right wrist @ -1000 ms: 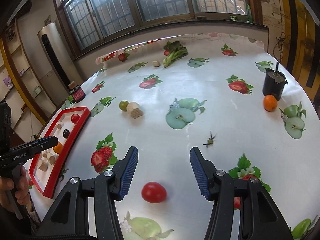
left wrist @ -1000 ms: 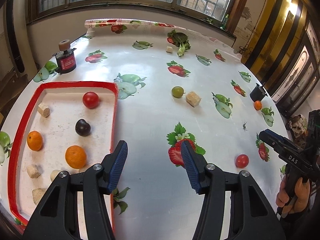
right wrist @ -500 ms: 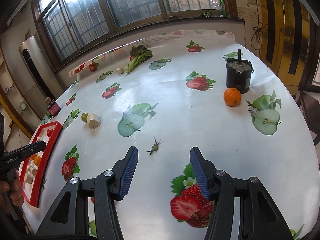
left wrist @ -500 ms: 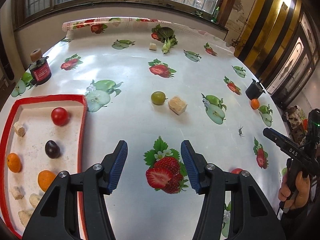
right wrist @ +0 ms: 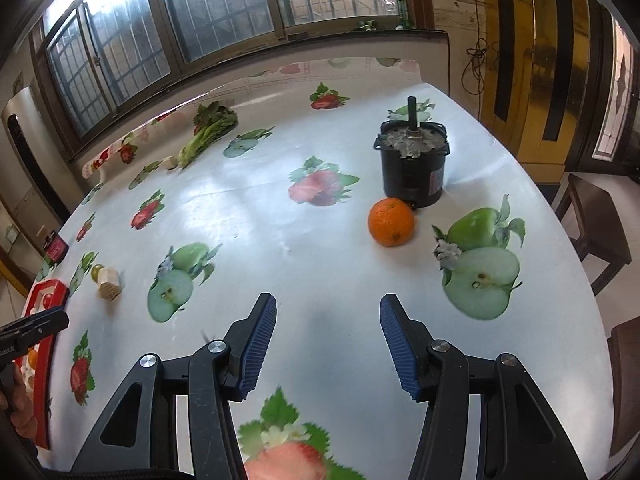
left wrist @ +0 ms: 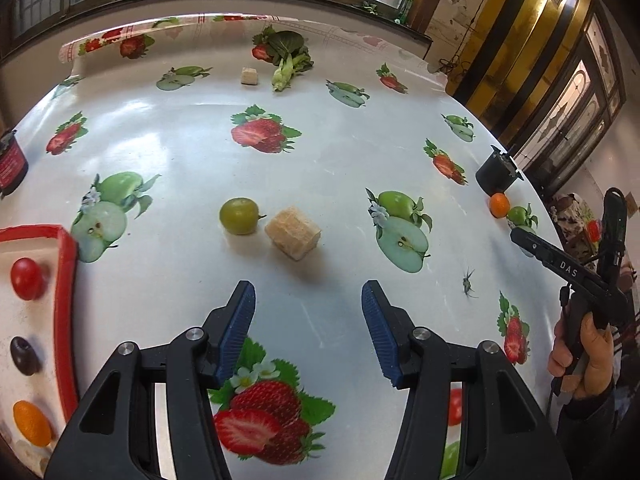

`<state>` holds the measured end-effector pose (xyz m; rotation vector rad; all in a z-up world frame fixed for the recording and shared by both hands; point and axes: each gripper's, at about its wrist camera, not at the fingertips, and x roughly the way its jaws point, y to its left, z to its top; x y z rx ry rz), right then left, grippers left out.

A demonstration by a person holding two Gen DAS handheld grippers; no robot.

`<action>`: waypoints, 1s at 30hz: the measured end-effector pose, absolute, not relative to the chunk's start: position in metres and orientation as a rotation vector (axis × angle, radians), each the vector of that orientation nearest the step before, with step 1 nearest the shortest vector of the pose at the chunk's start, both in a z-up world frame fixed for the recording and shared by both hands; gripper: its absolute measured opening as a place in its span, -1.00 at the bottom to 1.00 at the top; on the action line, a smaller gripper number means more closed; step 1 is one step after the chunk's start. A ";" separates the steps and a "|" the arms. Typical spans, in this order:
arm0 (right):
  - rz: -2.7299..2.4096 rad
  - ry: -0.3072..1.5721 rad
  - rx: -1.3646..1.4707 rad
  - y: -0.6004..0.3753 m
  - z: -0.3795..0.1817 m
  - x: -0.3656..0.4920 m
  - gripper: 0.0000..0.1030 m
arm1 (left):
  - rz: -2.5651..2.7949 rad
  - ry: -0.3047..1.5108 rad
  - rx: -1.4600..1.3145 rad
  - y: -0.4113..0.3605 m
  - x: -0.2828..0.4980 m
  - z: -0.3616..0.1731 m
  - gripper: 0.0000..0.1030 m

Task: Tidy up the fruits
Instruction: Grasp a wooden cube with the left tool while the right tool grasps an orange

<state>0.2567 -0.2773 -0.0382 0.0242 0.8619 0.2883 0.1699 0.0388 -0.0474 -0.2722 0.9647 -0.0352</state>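
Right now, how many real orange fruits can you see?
2, maybe more. One round orange fruit sits on the tablecloth beside the black pot. Another small orange fruit lies in the red-rimmed tray. The tray is partly cut off.

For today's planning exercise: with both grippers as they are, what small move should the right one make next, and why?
Probably ease the right gripper forward toward the orange: its fingers are open and empty, and the orange lies loose on the table beside the black pot, far from the red tray.
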 end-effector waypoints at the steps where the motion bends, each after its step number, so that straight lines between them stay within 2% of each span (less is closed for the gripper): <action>1: 0.272 0.866 0.023 -0.279 -0.040 0.265 0.09 | -0.033 0.969 -0.271 0.037 0.177 -0.051 0.04; 11: 0.175 0.904 -0.003 -0.279 -0.065 0.321 0.09 | 0.025 0.966 -0.271 0.031 0.222 -0.071 0.01; 12: 0.168 0.892 -0.008 -0.279 -0.066 0.323 0.09 | 0.025 0.962 -0.264 0.030 0.223 -0.071 -0.07; 13: 0.163 0.886 -0.011 -0.278 -0.066 0.325 0.08 | 0.020 0.962 -0.252 0.028 0.223 -0.071 -0.41; 14: 0.162 0.884 -0.009 -0.278 -0.066 0.327 -0.03 | -0.002 0.965 -0.251 0.027 0.223 -0.071 -0.49; 15: 0.161 0.881 -0.003 -0.279 -0.065 0.328 -0.21 | -0.020 0.970 -0.255 0.026 0.220 -0.071 -0.49; 16: 0.173 0.881 0.011 -0.281 -0.066 0.328 -0.30 | -0.025 0.974 -0.250 0.025 0.217 -0.071 -0.49; 30: 0.323 0.849 0.020 -0.260 -0.040 0.256 -0.32 | -0.077 0.908 -0.318 0.037 0.138 -0.032 -0.49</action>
